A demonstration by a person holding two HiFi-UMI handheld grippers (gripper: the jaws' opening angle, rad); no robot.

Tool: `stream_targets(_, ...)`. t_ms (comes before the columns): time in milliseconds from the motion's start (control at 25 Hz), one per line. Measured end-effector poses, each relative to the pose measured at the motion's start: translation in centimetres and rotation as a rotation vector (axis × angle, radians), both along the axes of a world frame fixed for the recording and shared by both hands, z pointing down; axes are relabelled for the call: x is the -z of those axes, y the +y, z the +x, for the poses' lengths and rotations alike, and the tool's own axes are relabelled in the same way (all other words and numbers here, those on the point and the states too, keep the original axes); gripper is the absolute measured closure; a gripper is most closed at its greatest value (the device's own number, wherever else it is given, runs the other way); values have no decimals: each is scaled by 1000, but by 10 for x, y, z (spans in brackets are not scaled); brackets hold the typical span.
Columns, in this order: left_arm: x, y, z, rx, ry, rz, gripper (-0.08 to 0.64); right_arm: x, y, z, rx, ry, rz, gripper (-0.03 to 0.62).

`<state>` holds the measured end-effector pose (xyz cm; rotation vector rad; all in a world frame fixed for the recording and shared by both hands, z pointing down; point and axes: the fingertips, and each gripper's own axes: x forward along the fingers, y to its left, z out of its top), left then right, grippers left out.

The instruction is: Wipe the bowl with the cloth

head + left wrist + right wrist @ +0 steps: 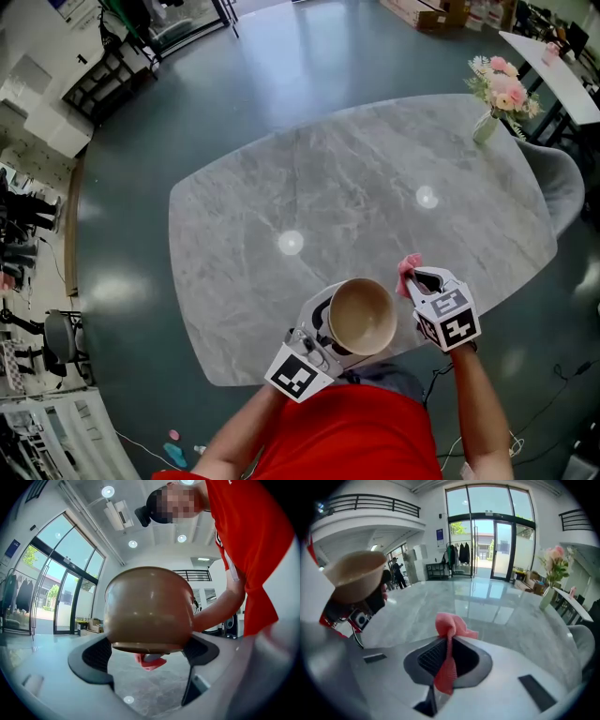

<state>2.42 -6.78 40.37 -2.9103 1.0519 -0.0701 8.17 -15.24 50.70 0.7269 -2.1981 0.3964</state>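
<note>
A glossy dark floor (281,56) fills the hall, with tall glass doors (487,536) at the far end and a railed balcony (370,501) above. Wide bare floor lies beyond the far and left sides of the table. Clutter and shelving (28,234) line the left wall, well apart from it.

The grey stone-patterned table (356,187) has a rounded outline, and its top is bare across the middle. A vase of pink flowers (502,94) stands at its far right corner, and a grey chair (562,187) sits just beside that right edge. A white table (562,66) stands further off at the right.

At the table's near edge, the left gripper (147,651) has its jaws spread wide and pressed on the sides of the tan bowl (362,316). The bowl is held off the surface, mouth up. Just right of it, the right gripper (449,656) has its jaws pressed together, pinching the pink cloth (452,625). The cloth bunches above the tips and hangs near the bowl's rim without touching it.
</note>
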Motion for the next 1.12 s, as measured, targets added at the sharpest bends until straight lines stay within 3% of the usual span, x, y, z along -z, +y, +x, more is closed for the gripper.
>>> stream_targets(200,0,-1,-1,6,2,-5,84,-35,-8,8,-20,71,-56,568)
stream_targets(480,-2,-3,-1,9,5,-2,84,-59,-10,12,-26,86,-114,558)
stream_targets(920,-4,-4,-3,8,5,-21,84,-53,-4,11,-44,1,-166,463)
stream_targets(1120,-4,-5,-2,11,3,-14,84,-10,2,13,-54,-145,-140,446)
